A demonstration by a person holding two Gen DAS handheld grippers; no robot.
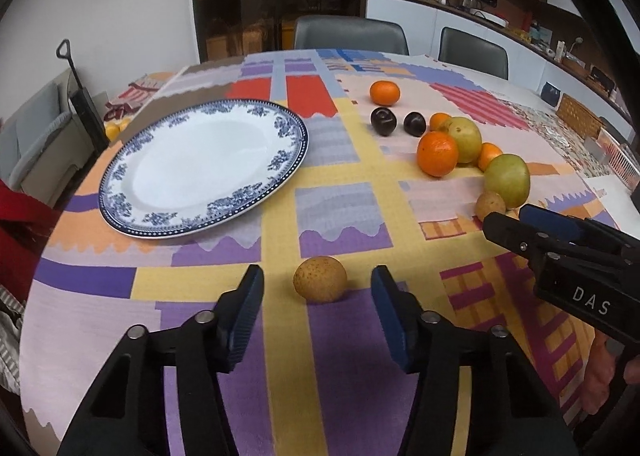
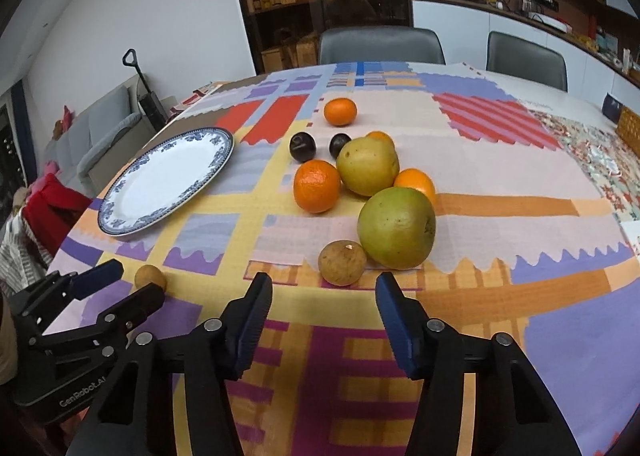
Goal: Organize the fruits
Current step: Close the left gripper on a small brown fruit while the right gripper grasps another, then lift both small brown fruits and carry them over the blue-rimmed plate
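Observation:
A blue-rimmed white plate (image 1: pixel 200 171) (image 2: pixel 168 183) lies empty at the left of the table. My left gripper (image 1: pixel 318 288) is open, its jaws either side of a small brown round fruit (image 1: pixel 320 279) (image 2: pixel 150 276), not touching it. My right gripper (image 2: pixel 324 288) is open just short of a second brown fruit (image 2: pixel 342 262) (image 1: pixel 490 205). Behind that fruit lie two green apples (image 2: pixel 396 228) (image 2: pixel 368 165), several oranges (image 2: pixel 317 185) and two dark plums (image 2: pixel 303 147). The right gripper also shows in the left wrist view (image 1: pixel 508 215), and the left gripper in the right wrist view (image 2: pixel 132 280).
A patchwork cloth (image 1: pixel 336 215) covers the round table. Two grey chairs (image 1: pixel 350 33) stand at the far side. A woven basket (image 1: pixel 580 115) and a white rack sit at the far right. A sofa and a vacuum handle (image 1: pixel 74 83) are left of the table.

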